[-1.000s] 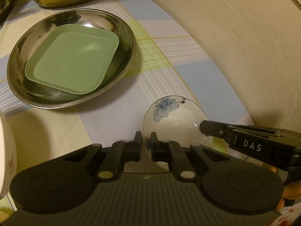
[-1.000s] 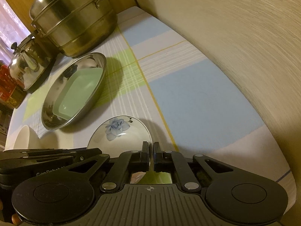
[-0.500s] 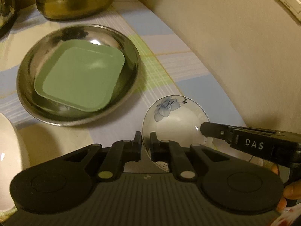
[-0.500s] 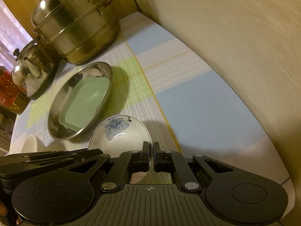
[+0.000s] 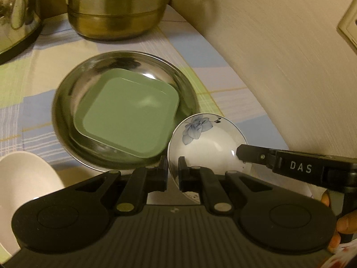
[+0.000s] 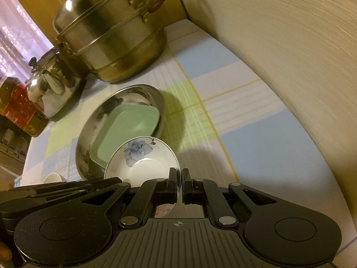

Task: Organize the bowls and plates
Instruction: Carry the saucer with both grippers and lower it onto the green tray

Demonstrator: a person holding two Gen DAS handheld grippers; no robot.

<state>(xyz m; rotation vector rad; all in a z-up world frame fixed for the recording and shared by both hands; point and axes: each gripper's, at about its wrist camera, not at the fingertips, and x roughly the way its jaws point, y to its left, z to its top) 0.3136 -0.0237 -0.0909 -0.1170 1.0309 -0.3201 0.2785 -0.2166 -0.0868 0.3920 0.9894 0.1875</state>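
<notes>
Floral porcelain bowl (image 5: 209, 143) hangs above the surface, just right of the steel basin (image 5: 67, 102) holding the green square plate (image 5: 129, 116). I have both grippers, left (image 5: 173, 172) and right (image 6: 180, 184), clamped on opposite rims; glazed, brittle, slippery, so I'd keep the fingers pinching the rim.

A white bowl (image 5: 209, 143) with a blue flower hung tilted beside the steel dish (image 5: 67, 102). A square green plate (image 5: 129, 118) lay inside that dish. Another white bowl (image 5: 24, 183) sat nearby.

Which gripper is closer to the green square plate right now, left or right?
Left. The left gripper, gripping the floral bowl, sits beside the green square plate; the right gripper holds the bowl's far rim.
</notes>
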